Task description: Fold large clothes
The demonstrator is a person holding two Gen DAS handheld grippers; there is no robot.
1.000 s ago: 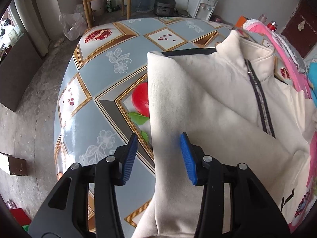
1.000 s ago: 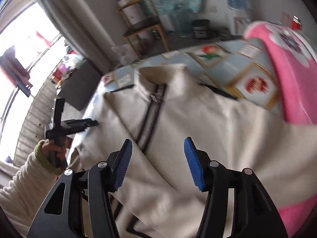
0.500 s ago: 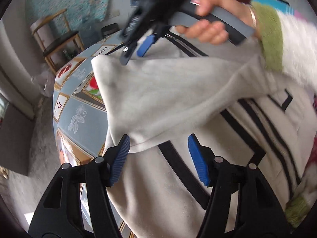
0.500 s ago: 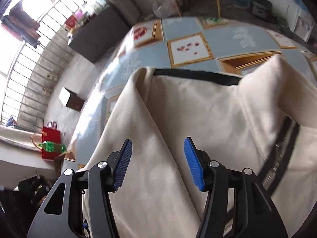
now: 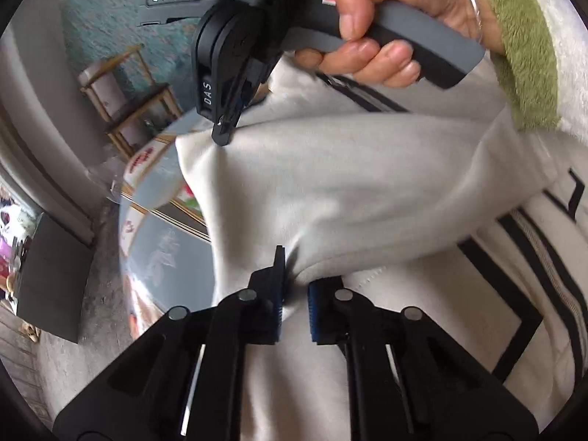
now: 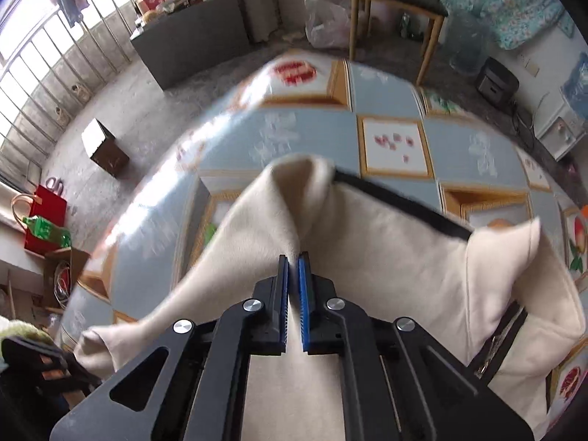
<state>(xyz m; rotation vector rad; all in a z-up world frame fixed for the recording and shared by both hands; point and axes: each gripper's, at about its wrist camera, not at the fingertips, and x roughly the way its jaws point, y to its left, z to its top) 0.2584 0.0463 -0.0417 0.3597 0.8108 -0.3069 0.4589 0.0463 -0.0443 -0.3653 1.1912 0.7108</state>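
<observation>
Jacket [image 6: 386, 257], cream with black stripes and a zipper, lies on the table [image 6: 312, 136], which has a blue cloth with fruit pictures. Both claws have just been closing and now each one pinches cream fabric. The left gripper [image 5: 294, 294] holds a fold of the jacket near the table edge, with cloth bunched between its blue pads. The right gripper [image 6: 294, 283] is nearly shut on a raised ridge of fabric, which stands up in a peak just beyond its tips. In the left view, the right hand [image 5: 386, 40] grips the grey handle, and a green cuff [image 5: 522, 44] shows at the wrist. A wooden chair [image 6: 397, 11] stands behind the table.
</observation>
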